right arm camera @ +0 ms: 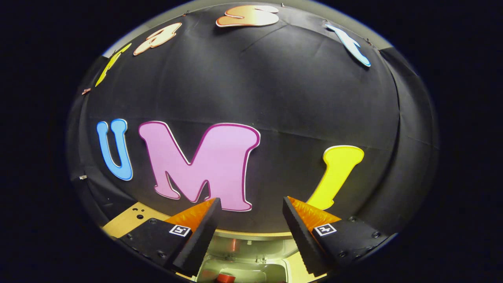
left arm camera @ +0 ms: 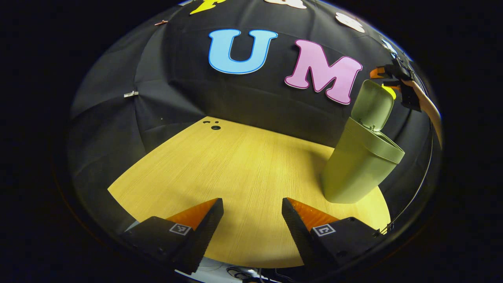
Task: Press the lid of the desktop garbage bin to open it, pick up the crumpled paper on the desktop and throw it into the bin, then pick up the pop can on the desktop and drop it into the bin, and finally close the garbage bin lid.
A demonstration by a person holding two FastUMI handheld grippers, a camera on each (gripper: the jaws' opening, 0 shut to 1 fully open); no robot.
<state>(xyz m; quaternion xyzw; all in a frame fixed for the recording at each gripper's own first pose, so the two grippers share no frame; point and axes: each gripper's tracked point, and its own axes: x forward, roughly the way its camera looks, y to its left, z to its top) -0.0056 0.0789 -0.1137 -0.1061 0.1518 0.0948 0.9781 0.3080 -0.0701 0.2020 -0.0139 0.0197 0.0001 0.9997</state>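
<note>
Tabletop (left arm camera: pixel 220 169): bare wood, the bin parked at its far right edge.
Bin (left arm camera: pixel 355 173): lid (left arm camera: pixel 371 104) tipped up, ready to be pushed closed.
Right tongs (right arm camera: pixel 251 224): spread wide, empty, poised above the bin's mouth (right arm camera: pixel 243 271), something red inside.
Left tongs (left arm camera: pixel 251 224): gaping, empty, held clear.
</note>
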